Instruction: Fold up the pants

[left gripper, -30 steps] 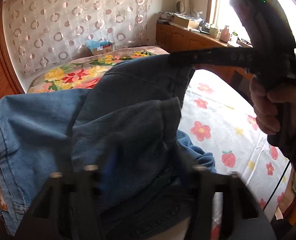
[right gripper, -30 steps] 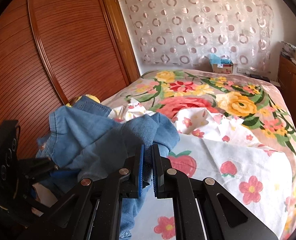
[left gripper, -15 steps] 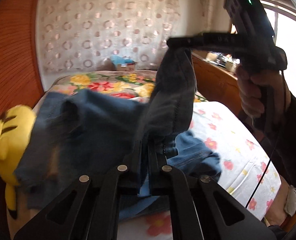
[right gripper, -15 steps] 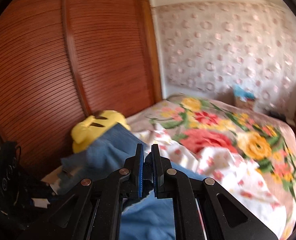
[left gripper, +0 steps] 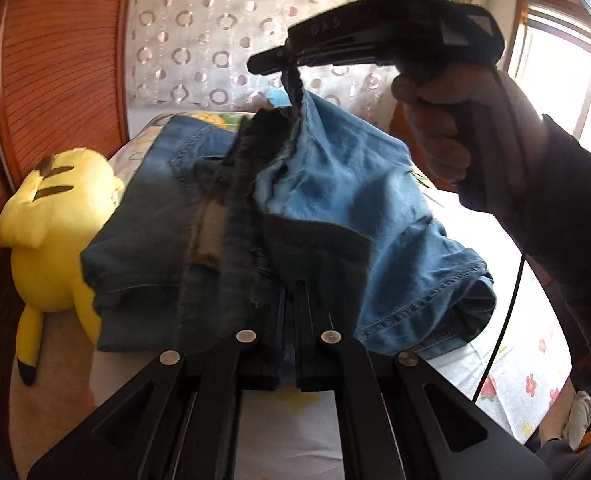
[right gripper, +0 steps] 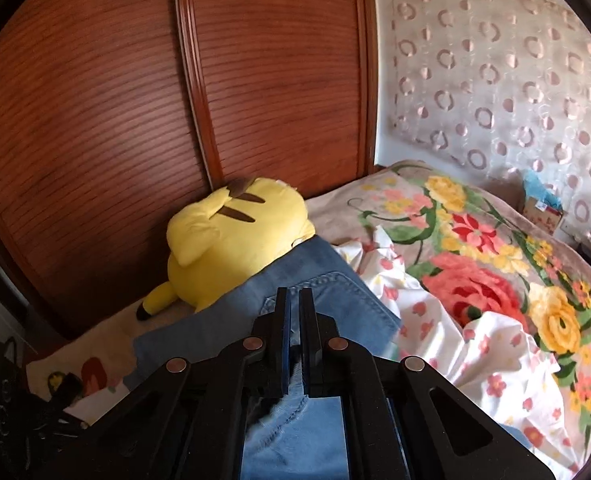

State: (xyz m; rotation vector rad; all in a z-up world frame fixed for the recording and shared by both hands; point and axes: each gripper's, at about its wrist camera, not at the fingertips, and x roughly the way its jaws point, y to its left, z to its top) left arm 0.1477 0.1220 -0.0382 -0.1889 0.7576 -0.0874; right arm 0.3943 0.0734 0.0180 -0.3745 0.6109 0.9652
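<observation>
Pants (left gripper: 335,200) are bunched and hanging above the bed (right gripper: 495,340), beside the yellow plush (right gripper: 231,236). Both tongs are pinching denim: left tongs (left gripper: 290,300) on a dark folded edge, right tongs (left gripper: 285,66) on a twisted corner held higher. Step looks like lift-and-spread before the first fold. Next: pull the two grips apart, flatten, lay on the bed.

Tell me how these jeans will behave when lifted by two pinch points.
The jeans will probably sag: the cloth droops between the right tongs and left tongs. The thick seams suggest some weight. The loose leg hem will likely swing.
</observation>
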